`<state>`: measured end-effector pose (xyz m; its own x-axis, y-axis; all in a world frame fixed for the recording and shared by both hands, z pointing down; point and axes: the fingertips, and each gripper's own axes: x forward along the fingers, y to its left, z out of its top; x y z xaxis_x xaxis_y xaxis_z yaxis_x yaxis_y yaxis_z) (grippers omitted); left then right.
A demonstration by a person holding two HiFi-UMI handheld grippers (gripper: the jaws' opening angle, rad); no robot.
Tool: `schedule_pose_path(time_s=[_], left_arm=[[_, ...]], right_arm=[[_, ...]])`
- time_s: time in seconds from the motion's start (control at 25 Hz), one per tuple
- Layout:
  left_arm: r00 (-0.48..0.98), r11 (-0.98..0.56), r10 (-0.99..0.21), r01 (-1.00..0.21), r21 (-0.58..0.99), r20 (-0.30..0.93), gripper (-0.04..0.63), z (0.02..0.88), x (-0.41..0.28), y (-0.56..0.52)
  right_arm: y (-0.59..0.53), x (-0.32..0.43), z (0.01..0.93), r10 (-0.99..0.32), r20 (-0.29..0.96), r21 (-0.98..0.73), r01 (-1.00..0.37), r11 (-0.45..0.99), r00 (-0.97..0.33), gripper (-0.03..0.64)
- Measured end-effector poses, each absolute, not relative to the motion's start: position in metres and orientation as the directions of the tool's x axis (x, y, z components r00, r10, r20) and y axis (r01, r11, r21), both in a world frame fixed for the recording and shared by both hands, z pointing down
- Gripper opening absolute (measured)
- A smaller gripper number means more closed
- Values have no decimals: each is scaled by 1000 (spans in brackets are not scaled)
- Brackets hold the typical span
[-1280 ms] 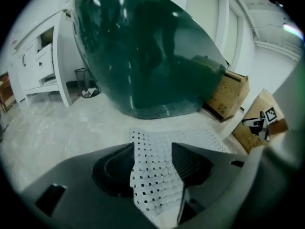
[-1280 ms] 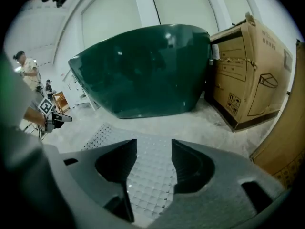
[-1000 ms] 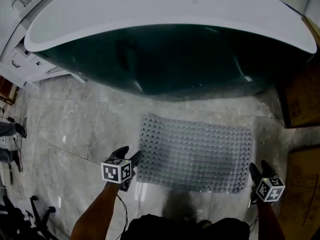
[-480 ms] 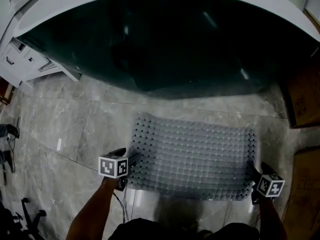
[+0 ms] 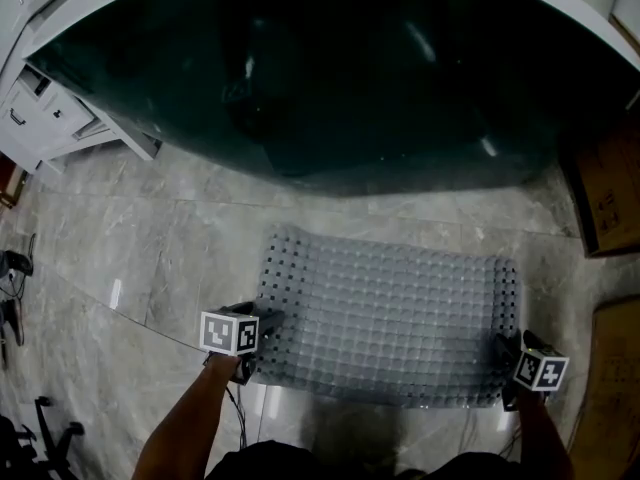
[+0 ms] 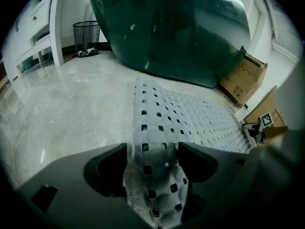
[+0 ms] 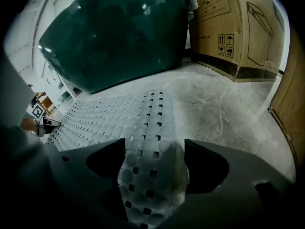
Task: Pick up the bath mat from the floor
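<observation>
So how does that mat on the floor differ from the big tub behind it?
The bath mat is pale grey, while the bathtub is dark green with a white rim. The mat is bumpy and dotted with small holes, whereas the tub's side is smooth and glossy. The mat is a low rectangle, and the tub rises as a big curved body. Both rest on the grey stone floor.

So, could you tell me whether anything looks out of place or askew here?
Only the grey perforated rubber bath mat: its two near corners hump up off the floor, one between the opening jaws of the left gripper, the other between those of the right gripper.
</observation>
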<state>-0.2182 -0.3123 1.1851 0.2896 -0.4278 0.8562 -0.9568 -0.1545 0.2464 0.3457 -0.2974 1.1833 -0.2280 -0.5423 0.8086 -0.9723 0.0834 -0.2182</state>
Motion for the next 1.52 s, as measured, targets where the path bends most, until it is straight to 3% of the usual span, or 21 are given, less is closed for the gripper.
schedule_pose_path(time_s=[0.24, 0.36, 0.64, 0.8, 0.88, 1.08, 1.52], left_arm=[[277, -171, -413, -959, 224, 868, 310, 1190, -220, -313], [254, -197, -419, -963, 186, 871, 306, 1190, -217, -314], [258, -226, -422, -958, 175, 869, 217, 1189, -208, -313], [282, -252, -437, -950, 185, 854, 165, 1186, -202, -312], [301, -272, -449, -943, 192, 841, 142, 1182, -198, -313], [338, -338, -467, -922, 188, 817, 75, 1168, -184, -311], [384, -356, -535, -910, 211, 753, 64, 1125, -171, -308]], right_arm=[[-299, 349, 1193, -544, 815, -211, -976, 44, -201, 390], [-301, 351, 1195, -558, 815, -165, -985, 41, -160, 360], [-298, 338, 1192, -534, 828, -152, -985, 80, -172, 249], [-298, 313, 1184, -535, 803, -231, -965, 127, -263, 112], [-300, 308, 1180, -544, 796, -221, -964, 146, -265, 77], [-300, 303, 1167, -571, 774, -213, -962, 171, -273, 55], [-302, 295, 1119, -631, 685, -273, -931, 240, -364, 52]])
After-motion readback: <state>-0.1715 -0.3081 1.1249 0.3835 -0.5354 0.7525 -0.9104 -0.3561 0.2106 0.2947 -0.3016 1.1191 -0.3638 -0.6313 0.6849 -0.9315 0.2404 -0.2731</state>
